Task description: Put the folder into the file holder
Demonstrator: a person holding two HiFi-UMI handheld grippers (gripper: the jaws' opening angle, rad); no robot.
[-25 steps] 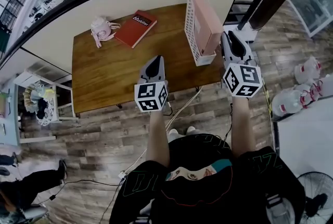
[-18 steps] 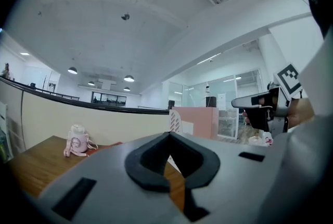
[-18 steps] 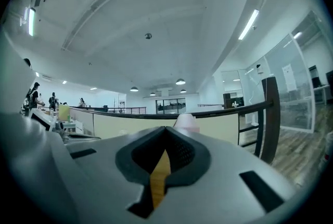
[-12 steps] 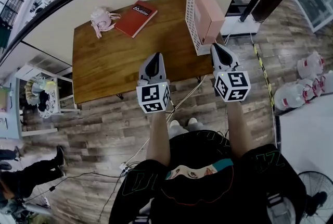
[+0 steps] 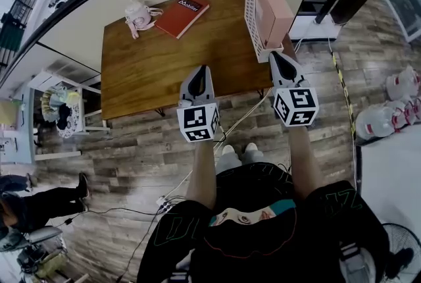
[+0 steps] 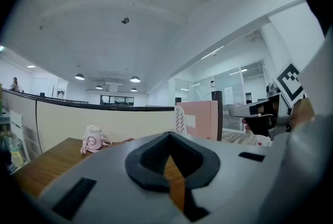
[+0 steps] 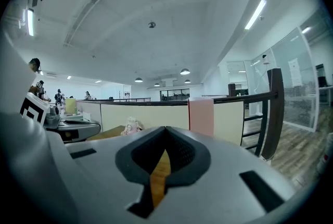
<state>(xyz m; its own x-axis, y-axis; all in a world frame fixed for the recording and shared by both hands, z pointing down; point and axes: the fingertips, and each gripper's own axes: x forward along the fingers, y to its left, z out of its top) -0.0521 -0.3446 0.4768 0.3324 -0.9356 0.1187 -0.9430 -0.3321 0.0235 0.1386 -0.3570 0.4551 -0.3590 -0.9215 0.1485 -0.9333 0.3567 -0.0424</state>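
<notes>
The left gripper (image 5: pixel 199 70) has its grey, wedge-shaped jaws pressed together at the tips, with nothing between the black ribbed pads. The right gripper (image 5: pixel 273 55) is closed the same way and is also empty. Each carries a white cube with black square markers at its rear.

Both point across a brown wooden table (image 5: pixel 164 71) with a smooth, grained top. The left gripper's tip is over the near edge.

The folder (image 5: pixel 183 14), flat, red and rectangular with white lettering on its cover, lies on the table well ahead of the left gripper and a little to its left. Just left of the folder stands a small rounded pink toy (image 5: pixel 138 15) with a loose strap.

The holder (image 5: pixel 266 8) stands upright near the right gripper's tip, straight ahead of it. It is a tall narrow box with a white slotted wall facing the left gripper and a plain pink body. Its contents cannot be made out.
</notes>
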